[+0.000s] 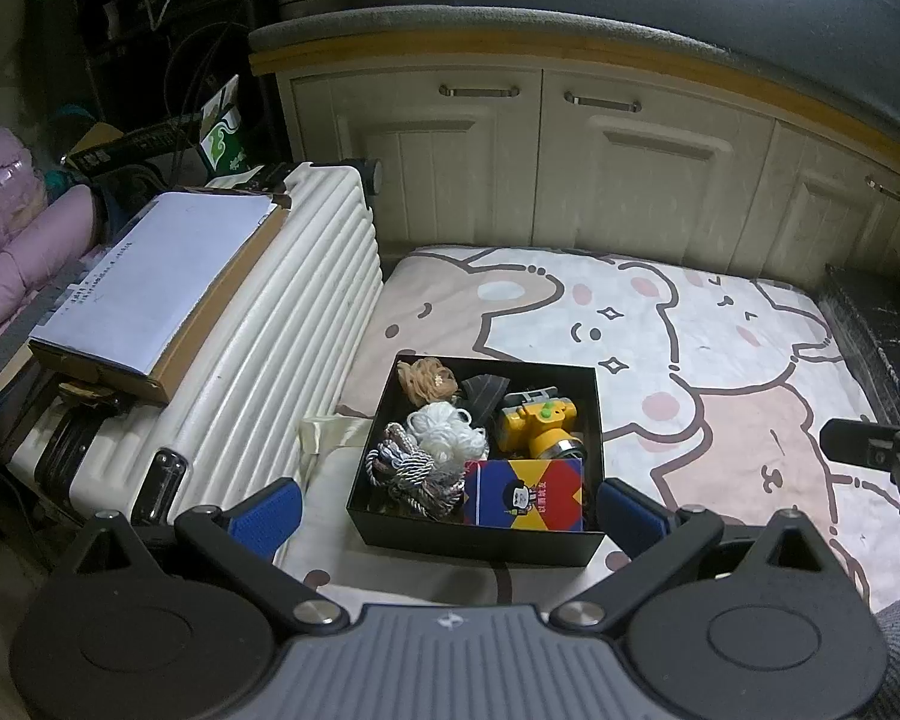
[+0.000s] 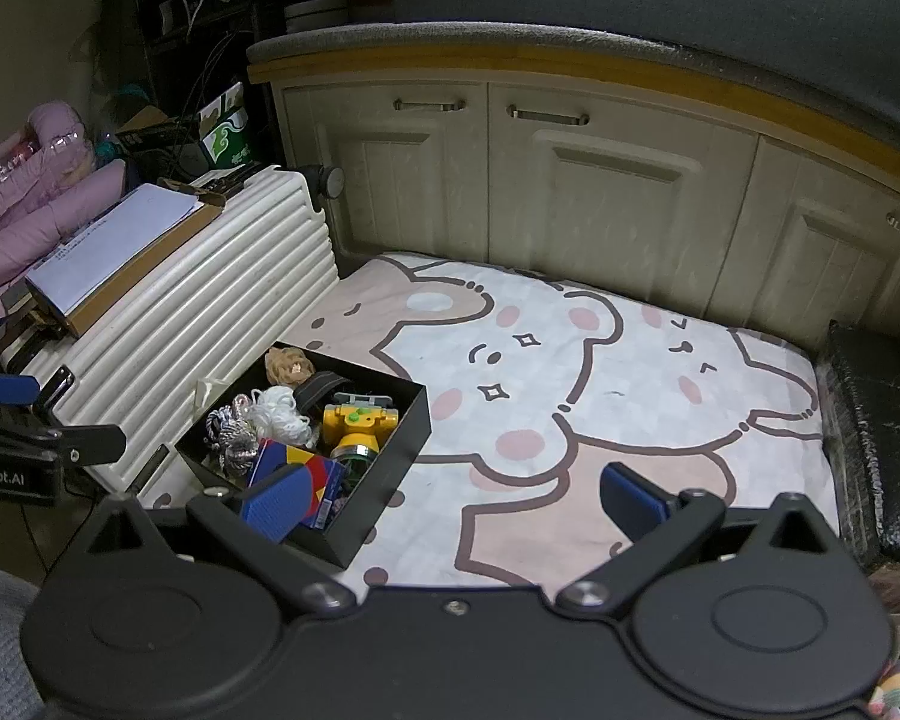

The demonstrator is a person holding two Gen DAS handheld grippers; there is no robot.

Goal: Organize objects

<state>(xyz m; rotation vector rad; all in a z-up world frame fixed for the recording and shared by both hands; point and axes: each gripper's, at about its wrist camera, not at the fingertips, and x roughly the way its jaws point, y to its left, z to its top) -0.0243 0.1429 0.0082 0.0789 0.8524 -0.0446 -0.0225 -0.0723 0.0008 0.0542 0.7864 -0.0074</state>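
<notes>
A black open box (image 1: 594,414) (image 2: 417,420) sits on a cartoon-bear mat (image 1: 720,360) (image 2: 600,360). Inside lie a yellow toy headlamp (image 1: 537,423) (image 2: 357,423), a white cord bundle (image 1: 447,432) (image 2: 279,411), a striped rope bundle (image 1: 405,471) (image 2: 234,441), a tan hair tie bundle (image 1: 426,378) (image 2: 288,363), a dark strap (image 1: 483,393) and a blue, red and yellow card box (image 1: 525,495) (image 2: 306,468). My left gripper (image 1: 450,516) is open and empty, just before the box. My right gripper (image 2: 453,501) is open and empty, to the right of the box.
A white ribbed suitcase (image 1: 270,324) (image 2: 210,294) lies left of the mat with a cardboard box and papers (image 1: 156,276) (image 2: 114,252) on top. Cream cabinets (image 1: 570,168) (image 2: 540,192) stand behind. A black block (image 1: 870,324) (image 2: 882,420) borders the mat's right edge.
</notes>
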